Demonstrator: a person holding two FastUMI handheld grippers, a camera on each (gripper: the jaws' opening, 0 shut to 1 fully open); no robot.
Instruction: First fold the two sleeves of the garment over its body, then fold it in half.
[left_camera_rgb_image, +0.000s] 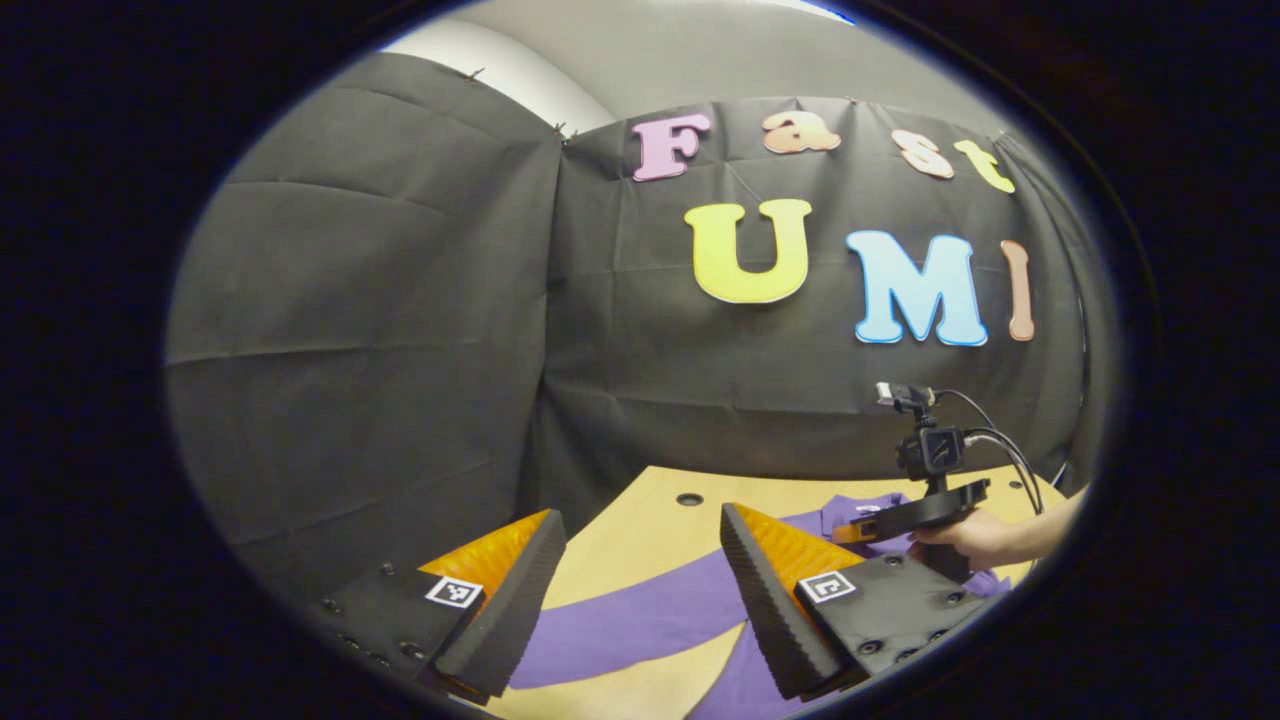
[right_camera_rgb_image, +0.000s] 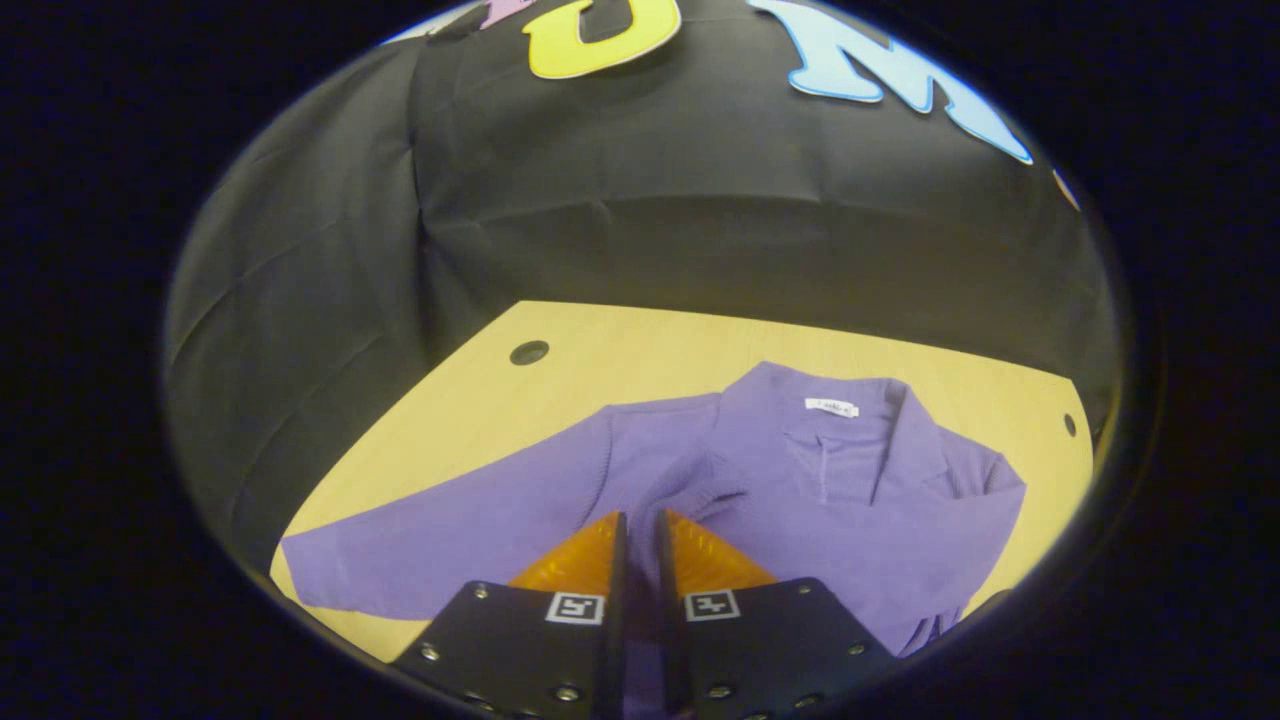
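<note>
A purple garment (right_camera_rgb_image: 800, 500) lies flat on the wooden table (right_camera_rgb_image: 620, 350), collar toward the booth wall; soft, light cloth, it should be pinched at a cuff. The right gripper (right_camera_rgb_image: 640, 545) hovers over it, fingers nearly together, seemingly on nothing; the left gripper (left_camera_rgb_image: 640, 580) hangs wide apart above the outstretched sleeve (left_camera_rgb_image: 640, 615); the left gripper view adds the hand (left_camera_rgb_image: 975, 538) holding the other tool.

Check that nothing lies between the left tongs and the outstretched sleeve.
Nothing visible does. The left tongs hang open over the sleeve, with only bare table around it. The right tongs sit farther off, over the shirt's body.
</note>
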